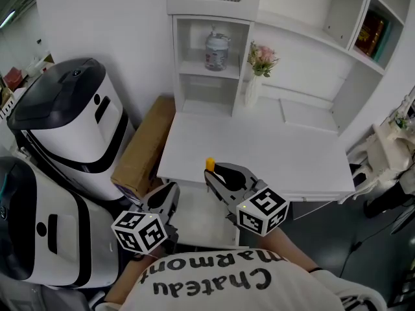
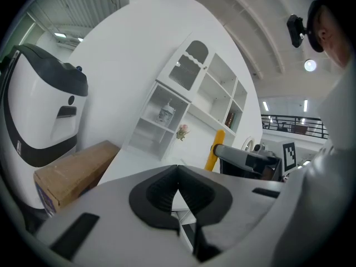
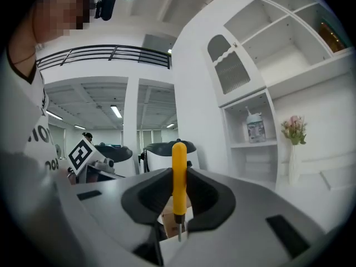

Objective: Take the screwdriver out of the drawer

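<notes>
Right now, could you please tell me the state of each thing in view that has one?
screwdriver: clamped upright, yellow handle up, tip down.
right gripper: shut on the screwdriver.
left gripper: shut, nothing between its jaws.
bottle: upright on the shelf.
vase: upright, holding flowers.
cardboard box: closed.

The screwdriver (image 3: 178, 174) is seen with a smooth yellow plastic handle and a thin metal shaft. The fingers (image 3: 258, 196) are matt grey plastic, faced with ribbed black pads (image 3: 147, 196). The surface (image 1: 259, 148) is finished smooth white.
</notes>
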Tool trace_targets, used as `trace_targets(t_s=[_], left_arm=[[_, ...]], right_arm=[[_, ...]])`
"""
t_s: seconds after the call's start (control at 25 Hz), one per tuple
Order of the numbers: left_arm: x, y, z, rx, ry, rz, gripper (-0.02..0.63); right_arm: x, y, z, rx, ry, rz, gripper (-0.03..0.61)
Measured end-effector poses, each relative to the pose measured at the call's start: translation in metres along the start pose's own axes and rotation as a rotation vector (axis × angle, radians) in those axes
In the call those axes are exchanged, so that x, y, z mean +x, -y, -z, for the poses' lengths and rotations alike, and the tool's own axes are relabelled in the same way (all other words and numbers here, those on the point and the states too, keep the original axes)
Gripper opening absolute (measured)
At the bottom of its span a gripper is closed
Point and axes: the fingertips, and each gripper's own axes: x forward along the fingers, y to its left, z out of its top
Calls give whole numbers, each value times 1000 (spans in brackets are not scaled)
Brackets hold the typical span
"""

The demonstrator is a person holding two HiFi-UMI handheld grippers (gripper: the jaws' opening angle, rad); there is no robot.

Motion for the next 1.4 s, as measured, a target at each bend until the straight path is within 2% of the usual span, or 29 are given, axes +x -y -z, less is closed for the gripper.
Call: trace_targets(t_s=[0.52, 0.72, 0.96, 1.4], left_arm=[[9, 74, 18, -40, 60, -99, 23], [12, 98, 31, -50, 88, -152, 23], [10, 116, 48, -67, 135, -234, 23], [3, 140, 85, -94, 152, -336, 23]], right_arm=[[-69, 24, 6, 53, -19, -112, 84], [-92, 31, 14, 64, -37, -182, 84], [-112, 38, 29, 57, -64, -255, 84], [-136, 44, 55, 59, -108, -336, 84]])
